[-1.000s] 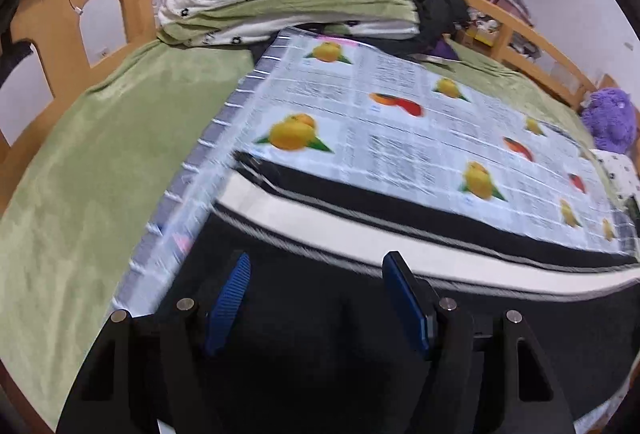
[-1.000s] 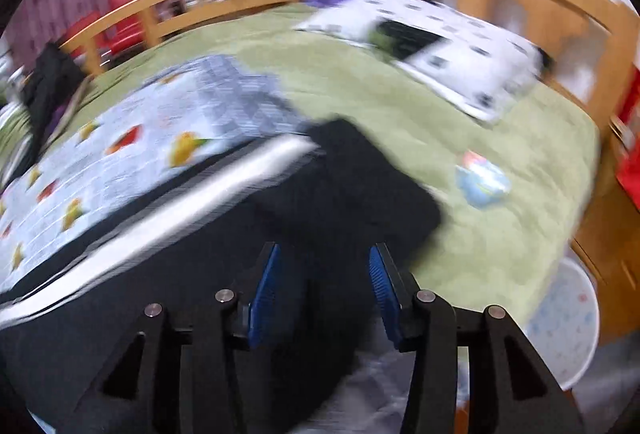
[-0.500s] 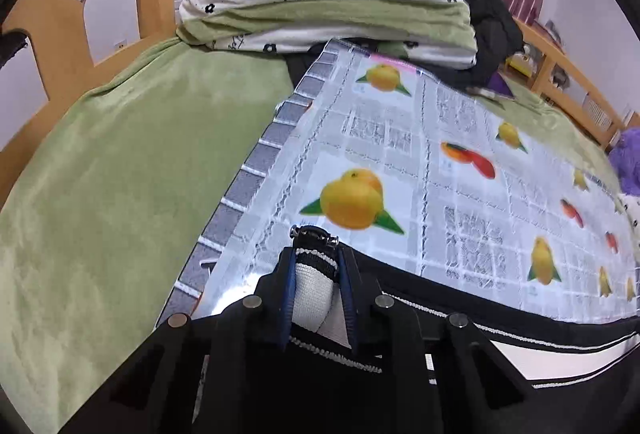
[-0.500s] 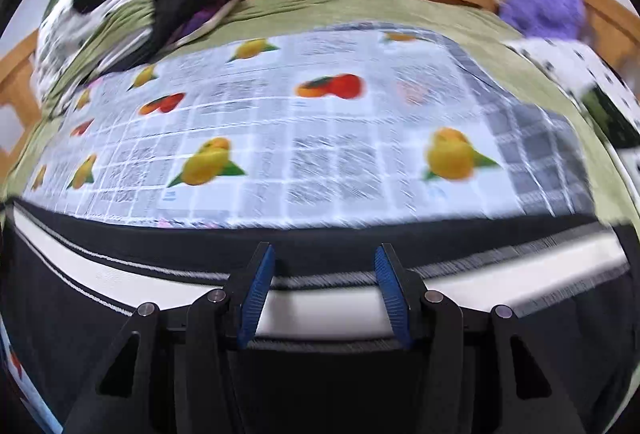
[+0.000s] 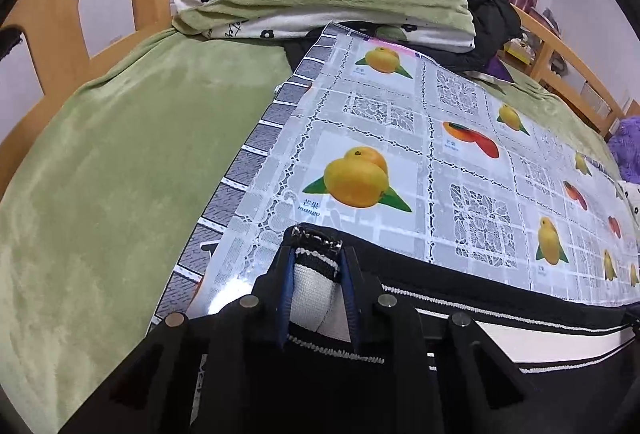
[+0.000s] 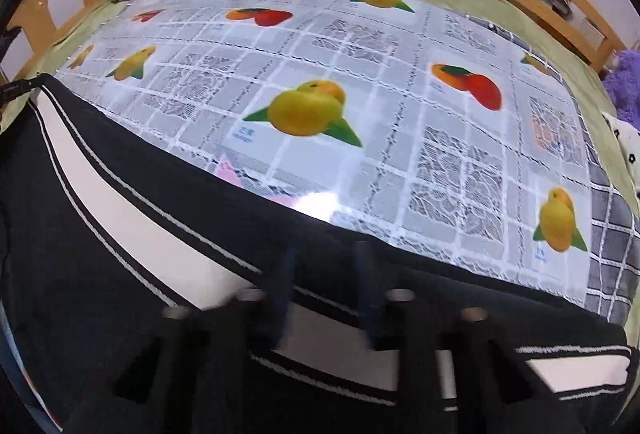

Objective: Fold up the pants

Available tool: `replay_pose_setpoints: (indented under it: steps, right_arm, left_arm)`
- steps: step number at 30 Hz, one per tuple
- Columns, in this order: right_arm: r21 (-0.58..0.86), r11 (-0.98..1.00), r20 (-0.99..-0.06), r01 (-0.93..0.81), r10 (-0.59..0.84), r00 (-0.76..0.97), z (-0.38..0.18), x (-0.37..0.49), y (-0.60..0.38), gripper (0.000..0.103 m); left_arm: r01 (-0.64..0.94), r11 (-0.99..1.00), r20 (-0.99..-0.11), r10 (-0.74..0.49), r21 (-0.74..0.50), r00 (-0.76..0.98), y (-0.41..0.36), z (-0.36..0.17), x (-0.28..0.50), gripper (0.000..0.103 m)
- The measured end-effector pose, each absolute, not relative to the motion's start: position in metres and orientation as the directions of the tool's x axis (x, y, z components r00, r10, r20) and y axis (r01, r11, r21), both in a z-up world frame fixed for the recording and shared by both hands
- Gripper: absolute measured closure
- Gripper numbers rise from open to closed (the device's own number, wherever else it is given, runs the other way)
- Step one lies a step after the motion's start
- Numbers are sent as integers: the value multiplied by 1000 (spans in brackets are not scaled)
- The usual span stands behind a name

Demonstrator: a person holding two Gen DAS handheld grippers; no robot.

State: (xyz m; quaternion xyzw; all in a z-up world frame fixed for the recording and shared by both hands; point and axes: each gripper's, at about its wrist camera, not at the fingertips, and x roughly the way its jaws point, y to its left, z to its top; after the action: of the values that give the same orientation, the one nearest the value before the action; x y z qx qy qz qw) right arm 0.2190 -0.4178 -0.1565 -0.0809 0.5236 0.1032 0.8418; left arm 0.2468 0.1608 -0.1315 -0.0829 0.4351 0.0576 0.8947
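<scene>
The pants (image 6: 132, 218), black with a broad white side stripe edged in thin white lines, are laid along the near edge of a glossy fruit-printed tablecloth (image 6: 360, 82) spread over a green blanket (image 5: 120, 170) on a wooden-railed bed (image 5: 48, 14). One end of the white stripe is pinched and bunched up between the blue pads of the left gripper (image 5: 316, 274), which is clamped on it. The right gripper (image 6: 326, 286) is blurred, its jaws having just been closing on the black cloth and stripe between them; they are now drawn almost together on the pants.
</scene>
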Motion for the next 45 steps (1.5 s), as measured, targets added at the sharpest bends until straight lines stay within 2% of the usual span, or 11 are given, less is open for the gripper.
replay_pose_setpoints:
  steps: [6, 8, 12, 14, 17, 20, 25, 31, 36, 39, 45]
  right_arm:
    - [-35, 975, -852, -219, 85, 516, -136, 220, -420, 99]
    - [3, 981, -843, -195, 107, 527, -136, 226, -424, 100]
    - [-37, 982, -865, -183, 61, 499, -161, 236, -418, 100]
    - [-2, 989, -853, -150, 77, 517, -154, 233, -423, 100]
    - [28, 996, -804, -80, 70, 591, -128, 217, -447, 93]
    - [17, 999, -777, 32, -7, 629, -112, 196, -486, 71]
    - [-65, 986, -858, 151, -132, 496, -159, 201, -532, 73]
    - [-69, 980, -824, 186, -161, 543, -161, 215, -531, 70]
    - [-15, 973, -824, 232, -143, 548, -147, 201, -530, 70]
    - [37, 966, -828, 255, -113, 549, -140, 176, -526, 65]
    - [50, 957, -860, 286, -104, 499, -146, 123, -510, 65]
  left_arm:
    - [-185, 972, -772, 5, -146, 636, 166, -132, 240, 81]
    - [-191, 973, -784, 15, -133, 621, 159, -142, 253, 81]
    - [-193, 978, -792, 61, -73, 608, 150, -152, 259, 80]
    - [-190, 981, -790, 82, -44, 608, 148, -149, 256, 76]
    - [-176, 984, -800, 115, 12, 589, 144, -141, 250, 68]
    - [-167, 984, -790, 152, 64, 595, 138, -134, 238, 52]
    - [-104, 994, -781, 77, 16, 620, 116, -128, 227, 50]
    - [9, 999, -791, -39, -43, 610, 73, -136, 233, 48]
    - [-33, 999, -852, 31, 16, 523, 67, -164, 244, 45]
    - [-68, 997, -857, 12, -27, 515, 80, -159, 234, 45]
    - [-73, 994, -839, -24, -76, 543, 96, -135, 170, 45]
